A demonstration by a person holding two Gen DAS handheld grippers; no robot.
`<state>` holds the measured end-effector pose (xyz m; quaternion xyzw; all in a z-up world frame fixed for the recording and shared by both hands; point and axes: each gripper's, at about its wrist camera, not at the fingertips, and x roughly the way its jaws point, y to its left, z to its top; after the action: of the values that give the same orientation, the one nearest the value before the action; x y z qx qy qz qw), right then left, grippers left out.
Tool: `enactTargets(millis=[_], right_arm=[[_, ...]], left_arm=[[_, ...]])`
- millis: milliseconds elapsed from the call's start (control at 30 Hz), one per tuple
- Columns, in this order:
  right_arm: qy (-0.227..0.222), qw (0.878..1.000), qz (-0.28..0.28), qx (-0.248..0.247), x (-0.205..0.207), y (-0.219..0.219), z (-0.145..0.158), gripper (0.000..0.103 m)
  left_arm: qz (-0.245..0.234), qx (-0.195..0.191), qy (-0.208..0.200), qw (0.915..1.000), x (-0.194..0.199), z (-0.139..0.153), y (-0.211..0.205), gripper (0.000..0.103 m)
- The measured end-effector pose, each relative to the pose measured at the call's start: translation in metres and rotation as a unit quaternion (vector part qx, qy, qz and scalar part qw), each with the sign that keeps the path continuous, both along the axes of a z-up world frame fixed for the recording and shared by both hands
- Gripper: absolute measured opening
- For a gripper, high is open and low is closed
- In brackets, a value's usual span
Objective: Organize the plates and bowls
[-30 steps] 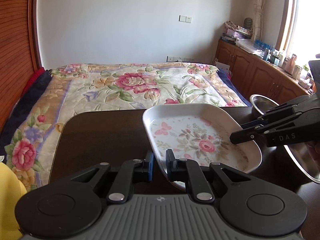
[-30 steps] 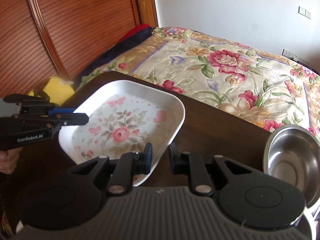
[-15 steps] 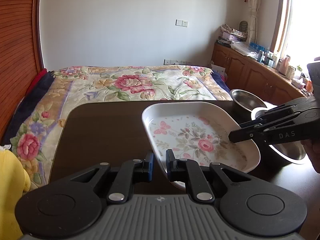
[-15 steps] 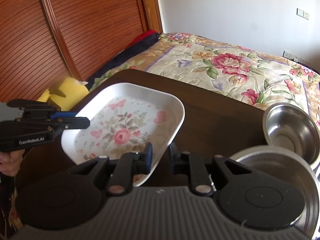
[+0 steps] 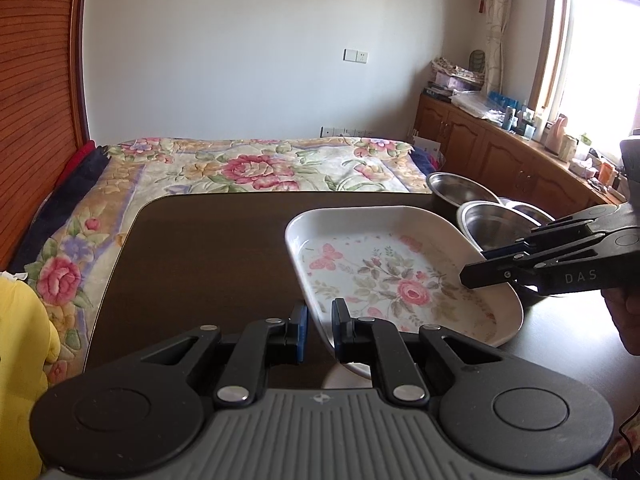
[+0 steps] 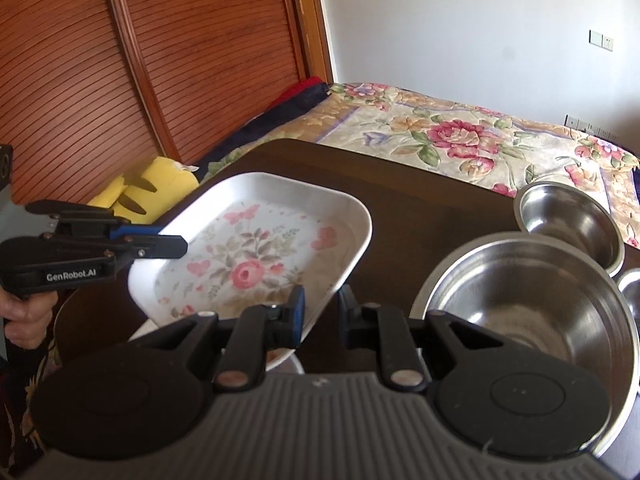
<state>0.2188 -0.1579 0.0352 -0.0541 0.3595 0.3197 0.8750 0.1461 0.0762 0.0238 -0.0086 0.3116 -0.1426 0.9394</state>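
Observation:
A white rectangular plate point(image 5: 400, 276) with a pink rose and butterfly print hangs tilted above the dark table point(image 5: 200, 248). My left gripper point(image 5: 320, 330) is shut on its near left rim. From the right, my right gripper point(image 5: 476, 266) clamps the opposite rim. In the right wrist view the same plate point(image 6: 256, 256) sits between my right gripper point(image 6: 320, 316) and my left gripper point(image 6: 172, 240). A large steel bowl point(image 6: 520, 304) stands just right of the plate, with a smaller steel bowl point(image 6: 568, 216) behind it. Something white shows under the plate's near corner, mostly hidden.
Three steel bowls point(image 5: 492, 224) cluster at the table's right side. A bed with a floral cover point(image 5: 260, 168) lies beyond the table's far edge. A yellow plush toy point(image 6: 152, 184) sits off the left edge. Wooden cabinets point(image 5: 500, 152) line the right wall. A hand point(image 6: 24, 320) holds each gripper.
Both grippers have pulled back together with the plate still held between them. The steel bowls have come into view on the right, and more of the table shows ahead.

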Motion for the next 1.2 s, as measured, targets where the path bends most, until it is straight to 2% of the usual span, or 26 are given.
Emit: enactTargets(millis=[600,1200], right_arm=[[-0.020,1.000,-0.007,0.022,-0.063,-0.015,-0.007,0.020],[-0.036,0.999,0.004,0.022,-0.083,-0.016,-0.020,0.020]], left_arm=[[0.003,0.008,0.000,1.0000,-0.068,-0.010,-0.016,0.013],[0.019,0.017,0.016,0.9995,-0.080,-0.022,-0.018,0.013]])
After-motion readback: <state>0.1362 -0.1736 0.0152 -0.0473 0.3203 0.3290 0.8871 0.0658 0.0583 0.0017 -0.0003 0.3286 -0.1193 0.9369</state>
